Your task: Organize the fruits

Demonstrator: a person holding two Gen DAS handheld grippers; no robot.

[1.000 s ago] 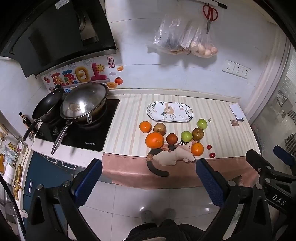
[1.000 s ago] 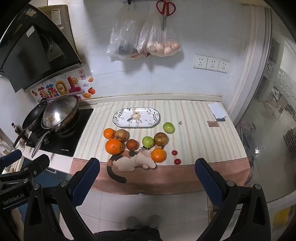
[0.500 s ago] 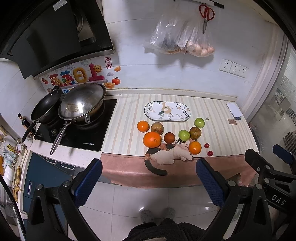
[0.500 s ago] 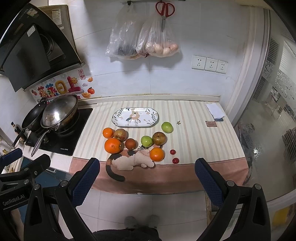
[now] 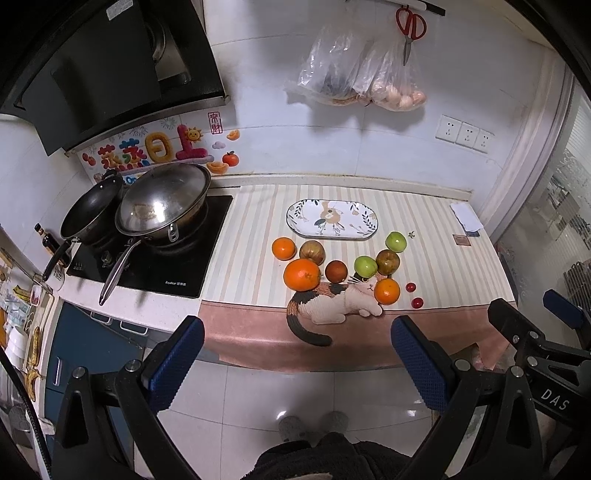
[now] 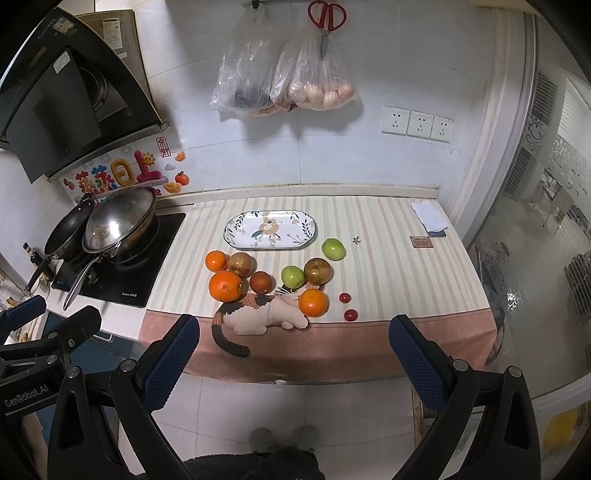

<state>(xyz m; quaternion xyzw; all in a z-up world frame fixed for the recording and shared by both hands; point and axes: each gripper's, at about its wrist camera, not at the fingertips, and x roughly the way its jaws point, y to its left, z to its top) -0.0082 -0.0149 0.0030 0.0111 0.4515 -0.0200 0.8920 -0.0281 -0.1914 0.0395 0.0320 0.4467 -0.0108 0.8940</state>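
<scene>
Several fruits lie on the striped counter mat: a large orange [image 5: 301,274] [image 6: 225,285], a small orange [image 5: 284,248], another orange [image 5: 386,291] [image 6: 313,302], two green apples [image 5: 365,266] [image 5: 396,241], brownish apples [image 5: 312,252] [image 5: 388,261], a dark red fruit [image 5: 336,271] and two small red fruits [image 5: 417,302]. An empty patterned oval plate [image 5: 332,219] [image 6: 270,230] lies behind them. My left gripper [image 5: 297,356] and right gripper [image 6: 293,350] are both open and empty, held over the floor in front of the counter.
A cat figure [image 5: 332,306] lies at the mat's front edge. A hob with a wok [image 5: 162,208] and a pan [image 5: 90,208] is to the left. Bags [image 6: 284,85] and scissors [image 6: 327,18] hang on the wall. A white cloth [image 6: 428,218] lies at the right.
Both grippers have drifted slightly back and up, so the counter looks a little smaller. The fruits have not moved.
</scene>
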